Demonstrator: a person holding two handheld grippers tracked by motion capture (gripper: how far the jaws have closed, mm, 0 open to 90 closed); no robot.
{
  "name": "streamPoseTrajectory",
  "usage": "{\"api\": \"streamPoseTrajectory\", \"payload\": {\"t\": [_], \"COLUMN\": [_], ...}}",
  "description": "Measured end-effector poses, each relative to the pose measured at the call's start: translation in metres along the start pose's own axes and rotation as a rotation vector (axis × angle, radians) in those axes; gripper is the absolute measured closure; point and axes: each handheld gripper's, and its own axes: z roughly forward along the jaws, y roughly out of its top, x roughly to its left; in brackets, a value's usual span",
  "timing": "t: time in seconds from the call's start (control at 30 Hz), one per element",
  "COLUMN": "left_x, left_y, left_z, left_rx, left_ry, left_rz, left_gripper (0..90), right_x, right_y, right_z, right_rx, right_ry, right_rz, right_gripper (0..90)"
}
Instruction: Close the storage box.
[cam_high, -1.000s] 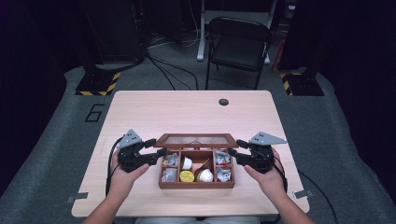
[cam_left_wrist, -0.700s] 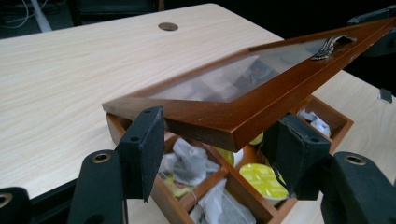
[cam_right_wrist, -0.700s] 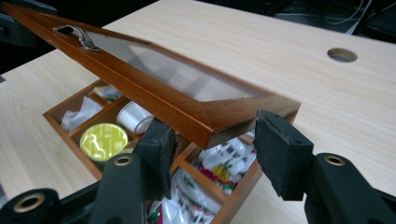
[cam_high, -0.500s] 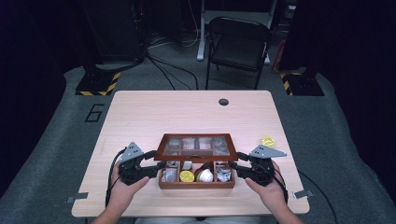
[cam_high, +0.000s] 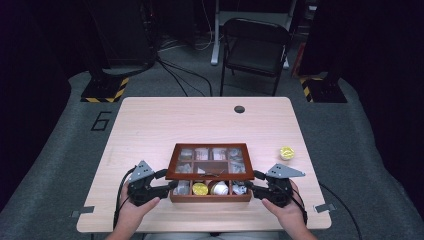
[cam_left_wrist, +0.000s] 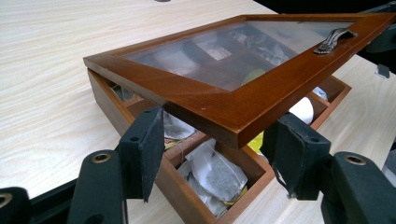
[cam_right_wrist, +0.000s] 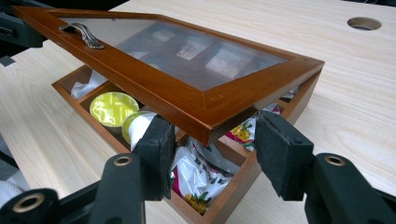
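While both grippers are gripping the glass-paned lid (cam_high: 211, 161) by its front corners, the wooden tea box (cam_high: 210, 196) is sitting near the front edge of the table (cam_high: 200, 120). Left gripper (cam_left_wrist: 212, 144) is clamping its jaws on the lid's corner nearest its camera, pads pressing either side of the wood frame; right gripper (cam_right_wrist: 212, 140) is doing the same on the opposite front corner. Lid is hanging tilted, hinged at the back, front edge raised off the box, metal handle (cam_left_wrist: 334, 39) on the front rail between the two grippers. Box is lying just beyond and under the jaws, front compartments exposed: tea bags (cam_left_wrist: 217, 172) on the left, a yellow capsule (cam_right_wrist: 112, 107) and printed sachets (cam_right_wrist: 201, 175) on the right. Judging progress: lid is partway, neither shut nor fully open, so the swing has to be finished and the corners released. One yellow capsule (cam_high: 286, 153) is sitting loose on the table, right of the box.
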Motion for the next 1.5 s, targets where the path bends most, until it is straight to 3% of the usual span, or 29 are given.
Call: {"api": "streamPoseTrajectory", "payload": {"t": [0.27, 0.4, 0.67, 1.0, 1.2, 1.5], "left_x": [-0.001, -0.002, -0.001, -0.003, -0.003, -0.005], "left_y": [-0.006, -0.010, -0.017, -0.026, -0.028, -0.032], "left_z": [0.002, 0.004, 0.008, 0.013, 0.015, 0.012], "left_rx": [0.008, 0.034, 0.072, 0.136, 0.158, 0.170], "left_ry": [0.001, 0.002, -0.009, -0.007, -0.008, -0.018], "left_rz": [-0.016, 0.011, -0.008, 0.018, 0.031, 0.015], "left_gripper": [39.1, 39.0, 39.1, 39.1, 39.0, 39.1], "right_x": [0.001, 0.002, 0.002, 0.001, 0.002, 0.004], "right_y": [-0.007, -0.011, -0.017, -0.025, -0.028, -0.029], "right_z": [0.004, 0.006, 0.011, 0.014, 0.015, 0.017], "right_rx": [0.006, 0.023, 0.063, 0.145, 0.161, 0.187], "right_ry": [-0.007, -0.013, -0.004, -0.001, 0.007, 0.010], "right_rz": [-0.020, -0.045, -0.033, -0.027, -0.038, -0.051], "right_gripper": [47.3, 46.6, 45.8, 44.8, 44.4, 44.0]}}
